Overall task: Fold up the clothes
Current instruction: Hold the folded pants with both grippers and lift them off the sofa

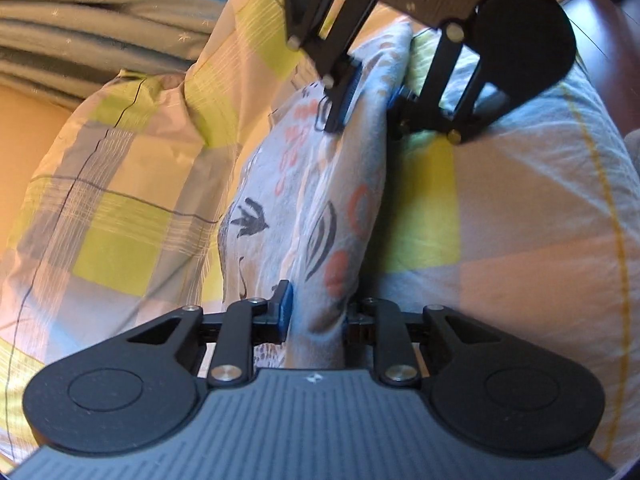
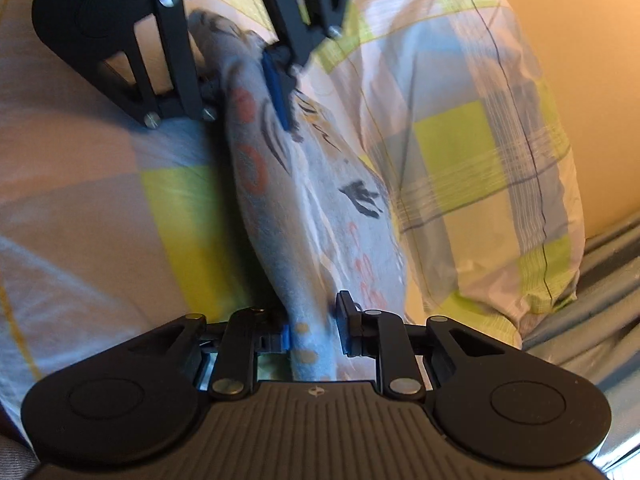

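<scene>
We have both grippers pinching the same garment, one at each end. Left gripper (image 1: 316, 320) has its fingers pressed onto a bunched edge of the printed cloth (image 1: 320, 200); right gripper (image 2: 312, 332) is doing the same at the opposite end. Each wrist view shows the other gripper facing it across the span.

Key relation: the garment's long axis runs straight from one pinch to the other, so it lies dead ahead of both sets of fingers, gathered into a narrow band between them. Neither hand is nearer, since each holds an end. It looks lifted and loosely stretched above the checked bedding (image 1: 112, 220); we can't tell whether its lower edge touches the bedding.

Garment look: thin, soft fabric, pale blue-white, printed with coral rings and dots, dark leaf shapes and a dark bird-like motif. It's creased lengthwise and collapsed on itself, not spread flat. We can't tell what kind of garment it is, or how many layers are in the band.

Bedding below is plaid in yellow-green, pink and grey, puffy and uneven. A grey-blue striped blanket (image 2: 592, 300) lies off to one side.

Our read: this fits either carrying a fold over or shaking the piece out before laying it down; the frames don't settle which.
</scene>
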Available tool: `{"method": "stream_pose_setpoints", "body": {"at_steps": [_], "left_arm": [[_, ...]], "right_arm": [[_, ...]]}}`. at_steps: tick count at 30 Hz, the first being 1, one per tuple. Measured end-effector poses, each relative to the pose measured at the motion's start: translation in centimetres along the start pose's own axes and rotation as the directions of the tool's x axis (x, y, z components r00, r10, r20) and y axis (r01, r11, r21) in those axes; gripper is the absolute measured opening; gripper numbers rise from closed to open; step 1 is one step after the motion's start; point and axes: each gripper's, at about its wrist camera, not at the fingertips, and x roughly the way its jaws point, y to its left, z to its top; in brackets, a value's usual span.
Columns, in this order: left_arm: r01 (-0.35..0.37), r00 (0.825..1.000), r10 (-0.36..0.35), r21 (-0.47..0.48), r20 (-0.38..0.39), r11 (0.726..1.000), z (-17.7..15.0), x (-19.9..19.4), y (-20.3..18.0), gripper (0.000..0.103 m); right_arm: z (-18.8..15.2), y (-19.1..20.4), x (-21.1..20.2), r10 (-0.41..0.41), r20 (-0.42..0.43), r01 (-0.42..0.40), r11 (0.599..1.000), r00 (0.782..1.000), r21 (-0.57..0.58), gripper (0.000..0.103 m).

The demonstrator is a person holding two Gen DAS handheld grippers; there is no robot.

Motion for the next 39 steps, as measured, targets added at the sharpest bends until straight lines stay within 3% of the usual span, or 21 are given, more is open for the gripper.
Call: {"method": "stream_pose_setpoints", "body": {"at_steps": [8, 39], "left_arm": [[0.010, 0.999, -0.012, -0.049, -0.035, 0.999, -0.3, 0.6, 0.8, 0.012], [0.035, 0.999, -0.038, -0.100, -0.034, 0.994, -0.6, 0.6, 1.4, 0.009]], "right_arm": [[-0.8, -0.7, 1.1, -0.014, -0.064, 0.017, 0.999, 0.998, 0.039, 0.020], [-0.1, -1.1, 0.9, -0.005, -0.091, 0.013, 0.996, 0.996, 0.090, 0.020]]}}
